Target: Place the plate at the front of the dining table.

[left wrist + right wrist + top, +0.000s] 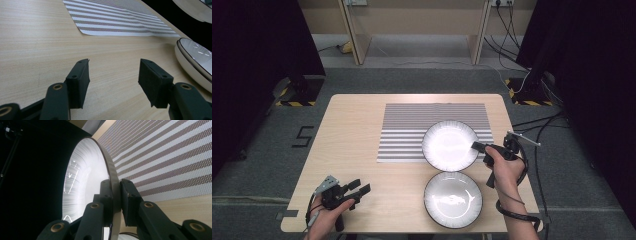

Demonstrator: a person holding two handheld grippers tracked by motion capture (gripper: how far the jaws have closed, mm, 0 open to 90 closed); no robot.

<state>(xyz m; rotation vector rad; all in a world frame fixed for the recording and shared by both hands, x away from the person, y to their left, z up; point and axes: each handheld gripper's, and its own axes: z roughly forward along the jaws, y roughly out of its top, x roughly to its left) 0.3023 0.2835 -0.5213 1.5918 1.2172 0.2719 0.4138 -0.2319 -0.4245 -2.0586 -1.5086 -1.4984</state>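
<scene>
Right tool (115, 195) clamps far plate (450, 145) rim over striped mat (412, 130); left tool (113, 80) open, empty, beside near plate (453, 199)

A placemat (434, 131) is laid on the far middle of the counter (352, 150). The far plate (450, 145) is held over the placemat's near right corner, its right rim clamped in the right tongs (477, 146). The near plate (453, 199) is set just before it. The left tongs (360, 187) are kept at the near left, well apart from both plates.
</scene>
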